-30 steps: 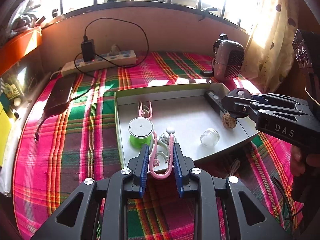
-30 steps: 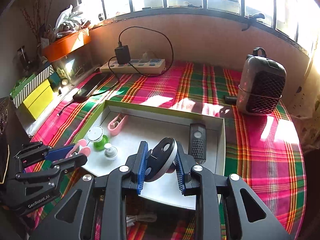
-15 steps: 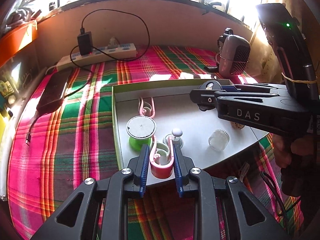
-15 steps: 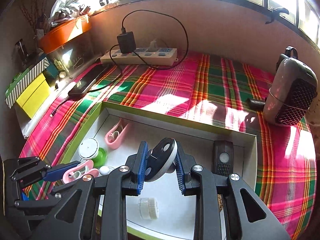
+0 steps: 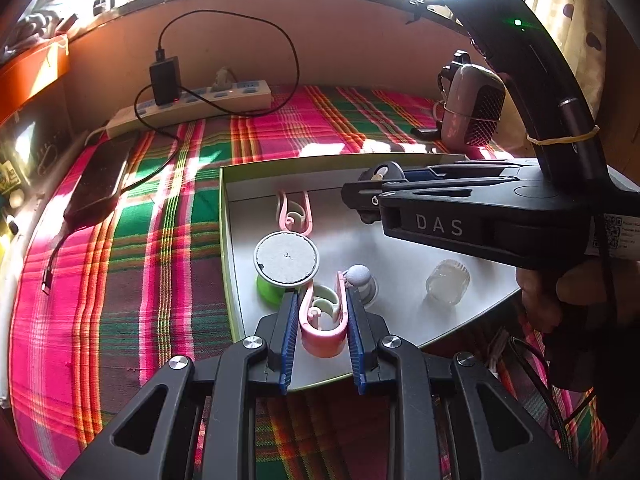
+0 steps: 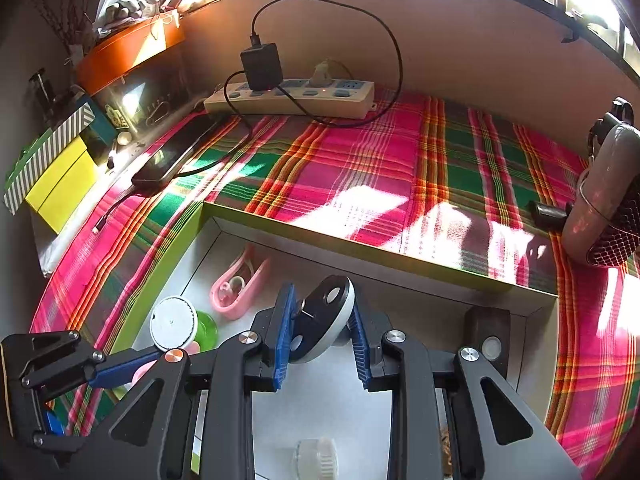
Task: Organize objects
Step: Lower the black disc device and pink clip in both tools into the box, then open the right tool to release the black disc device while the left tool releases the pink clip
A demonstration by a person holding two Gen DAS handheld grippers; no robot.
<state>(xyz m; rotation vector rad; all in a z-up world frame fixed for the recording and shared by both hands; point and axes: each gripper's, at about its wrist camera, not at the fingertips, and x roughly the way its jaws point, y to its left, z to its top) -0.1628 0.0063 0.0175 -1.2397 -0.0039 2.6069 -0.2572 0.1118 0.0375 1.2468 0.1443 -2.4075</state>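
Note:
A shallow white box with a green rim point(image 5: 222, 216) point(image 6: 372, 258) lies on the plaid cloth. My left gripper point(image 5: 322, 312) is shut on a pink clip point(image 5: 322, 330) over the box's near edge, beside a green spool point(image 5: 286, 260) and a small white knob point(image 5: 359, 276). My right gripper point(image 6: 320, 330) is shut on a black-and-white round disc point(image 6: 320, 326) and holds it above the box floor; it also shows in the left wrist view point(image 5: 372, 196). A second pink clip point(image 5: 294, 216) point(image 6: 240, 286) lies in the box.
A small clear jar point(image 5: 447, 282) and a dark remote point(image 6: 488, 340) lie in the box. A power strip point(image 6: 292, 98) with a charger, a phone point(image 6: 176, 156) and a small heater point(image 6: 612, 196) stand on the cloth. Boxes point(image 6: 56, 172) are at the left.
My right gripper has carried the disc forward and left, over the box's middle. My left gripper has brought the pink clip over the box's near edge.

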